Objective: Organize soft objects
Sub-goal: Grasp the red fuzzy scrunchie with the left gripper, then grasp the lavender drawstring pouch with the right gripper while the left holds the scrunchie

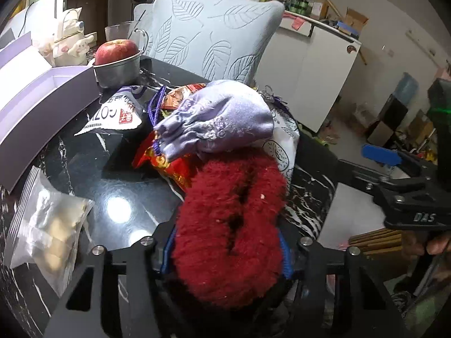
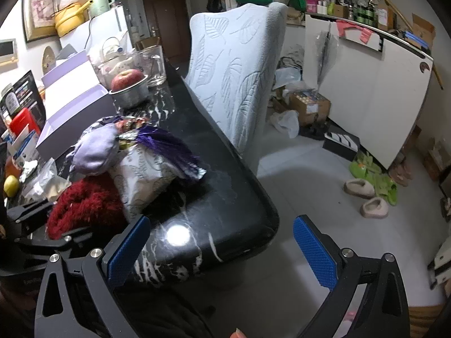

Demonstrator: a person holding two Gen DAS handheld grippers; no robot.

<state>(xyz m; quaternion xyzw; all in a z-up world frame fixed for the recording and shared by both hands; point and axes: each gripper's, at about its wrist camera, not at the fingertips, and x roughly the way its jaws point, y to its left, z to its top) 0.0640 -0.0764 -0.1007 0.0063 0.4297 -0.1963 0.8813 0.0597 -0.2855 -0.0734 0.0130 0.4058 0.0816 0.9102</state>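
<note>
Red fluff fills the middle of your left wrist view: the fuzzy red item (image 1: pixel 234 233) sits squeezed between the two fingers of your left gripper (image 1: pixel 225 256), with a blue pad edge showing on each side of it, so that claw is closed on it at a fairly narrow gap. Beyond it on the black marble table (image 1: pixel 112 169) lies a heap: a lilac drawstring pouch (image 1: pixel 217 124) on top, a red snack packet (image 1: pixel 169 166) under it, and a white patterned bag (image 1: pixel 284 146) to the right. To the left you have a white snack packet (image 1: pixel 118 112), a clear zip bag (image 1: pixel 48 225) near the table edge, a purple box (image 1: pixel 42 95), and an apple (image 1: pixel 117 51) in a metal bowl (image 1: pixel 118 73). A pale blue chair back (image 1: pixel 214 36) with a leaf pattern stands behind the table. Your right gripper shows at the right edge of this view.

From your right wrist view, the right gripper (image 2: pixel 222 250) stands wide open with nothing between its blue pads (image 2: pixel 315 253), hovering over the table corner. The fuzzy red item (image 2: pixel 84 205) is at the left, with the left gripper's black frame against it. The white patterned bag (image 2: pixel 143 174) leans just beside it, the lilac pouch (image 2: pixel 95 149) above, and a purple tassel (image 2: pixel 172 149) draped over the bag. A lemon (image 2: pixel 11 186) sits at the far left.
</note>
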